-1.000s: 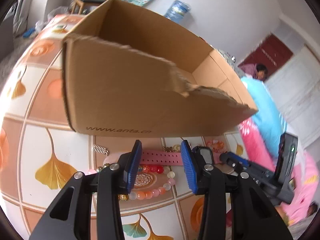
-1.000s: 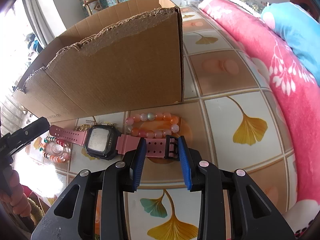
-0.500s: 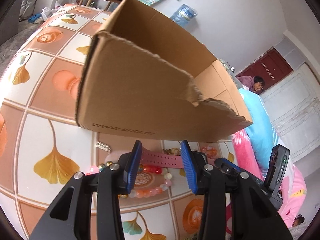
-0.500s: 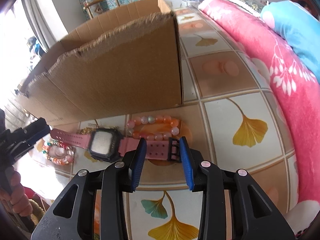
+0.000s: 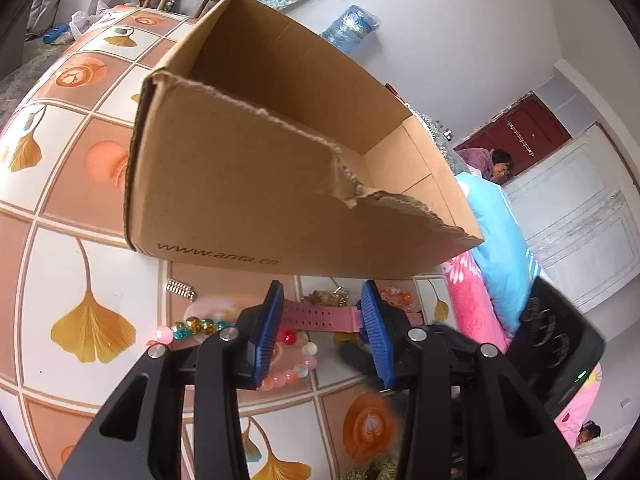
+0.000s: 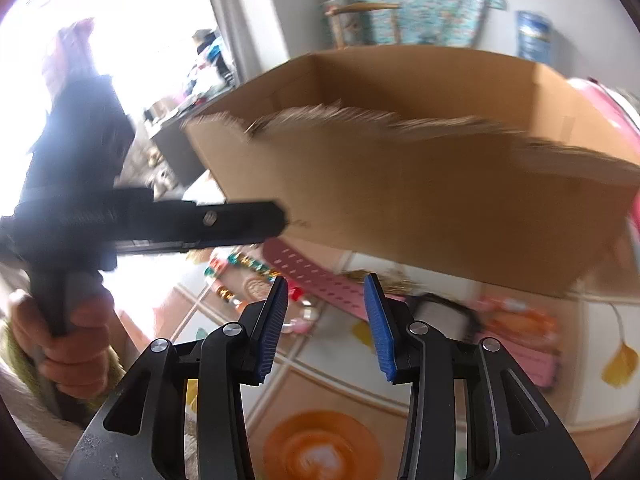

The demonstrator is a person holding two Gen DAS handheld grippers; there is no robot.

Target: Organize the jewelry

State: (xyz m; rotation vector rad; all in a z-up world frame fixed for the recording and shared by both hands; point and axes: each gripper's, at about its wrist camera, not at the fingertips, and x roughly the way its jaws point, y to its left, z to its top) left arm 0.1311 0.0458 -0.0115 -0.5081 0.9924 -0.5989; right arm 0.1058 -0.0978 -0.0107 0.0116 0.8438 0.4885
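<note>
A pink watch lies on the tiled table in front of the cardboard box. Its strap shows across the gap of my left gripper, which hovers open just above it without pressing. In the blurred right wrist view, my right gripper stands over the same strap. Its jaws are opening and nothing is pinched. The watch face lies to its right. A multicoloured bead bracelet, a pink-orange bead bracelet and a gold chain lie around the strap.
A small silver spring piece lies near the box's front corner. A pink floral quilt and a blue pillow border the table on the right. A hand holds the left gripper. A person sits in the background.
My right gripper has left the buckle end of the strap, swung left toward the other strap half and rolled, with its jaws wider. The left gripper has hardly moved.
</note>
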